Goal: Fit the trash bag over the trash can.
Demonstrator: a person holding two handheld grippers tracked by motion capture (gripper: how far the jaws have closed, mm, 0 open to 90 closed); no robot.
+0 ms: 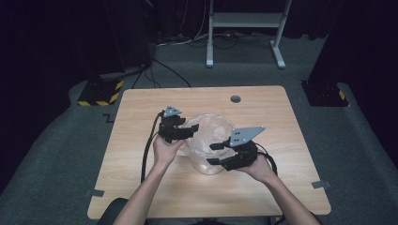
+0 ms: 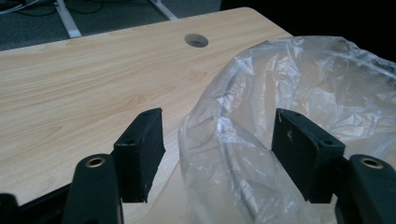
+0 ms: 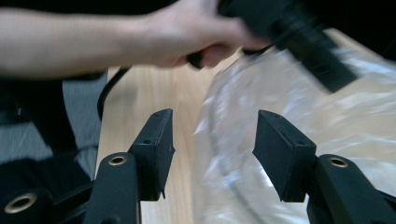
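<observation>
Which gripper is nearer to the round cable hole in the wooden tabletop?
Left. The left gripper sits at the far-left rim of the clear plastic bag-lined container, closer to the round cable hole. The right gripper is at the container's near side, farther from it.

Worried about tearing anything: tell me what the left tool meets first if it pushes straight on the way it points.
Most likely the clear plastic bag. The left tool has its jaws open astride the bag's rim, with plastic between them and not pressed. Beyond lies the bag's inside; depth there is hard to judge.
</observation>
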